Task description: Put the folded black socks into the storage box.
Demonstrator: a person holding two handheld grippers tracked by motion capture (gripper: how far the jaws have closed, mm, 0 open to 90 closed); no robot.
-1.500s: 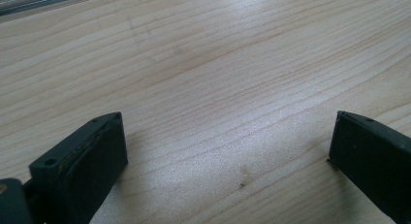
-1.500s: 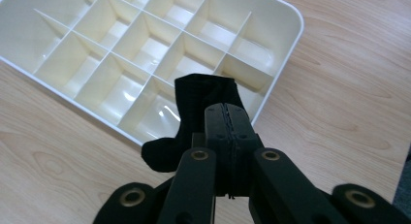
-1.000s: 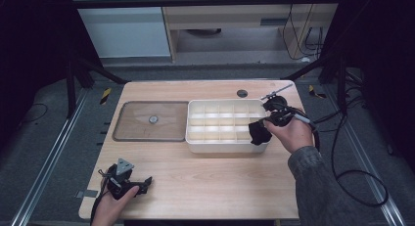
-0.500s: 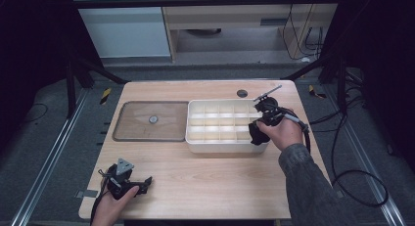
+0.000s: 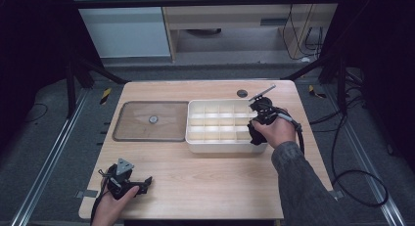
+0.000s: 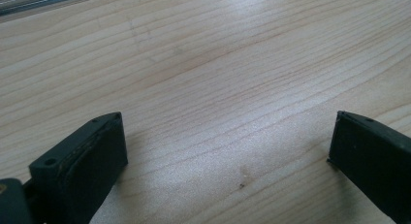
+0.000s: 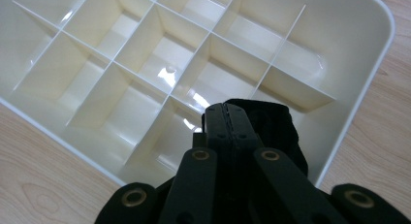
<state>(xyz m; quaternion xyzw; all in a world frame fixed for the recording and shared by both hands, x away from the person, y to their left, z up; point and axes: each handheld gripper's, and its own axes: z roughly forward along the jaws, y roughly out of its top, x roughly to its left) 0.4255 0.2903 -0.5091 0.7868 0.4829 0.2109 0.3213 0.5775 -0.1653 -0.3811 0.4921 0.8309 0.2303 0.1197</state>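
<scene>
Your right gripper (image 7: 228, 112) hangs over the near right corner of the cream plastic organiser tray (image 7: 373, 83), a shallow box split by thin dividers into rows of small square compartments. Its fingers (image 7: 215, 124) are pressed together with no gap between the pads, and a piece of black soft material (image 7: 276, 127) is clamped in them; it bulges out to one side of the fingers and hangs over the corner compartment. Whether the material touches the tray floor cannot be told. In the high view your right hand (image 5: 274, 130) sits against the tray's right end wall, with the gripper pointing down into the box.

The tray (image 5: 195, 138) stands on the pale wooden bench (image 5: 210, 182), right of centre. Just beside its left wall lies a flat transparent rectangular lid (image 5: 132, 130) with rounded corners and a small round knob at its middle (the two look close to touching, but the contact cannot be confirmed). A small dark round disc (image 5: 242, 93) lies on the bench beyond the tray's far wall.

Your left gripper (image 5: 128, 182) rests at the near left corner of the bench, well apart from the tray. Its fingers (image 6: 82, 161) stand wide open, with bare wood grain between them and nothing held.
</scene>
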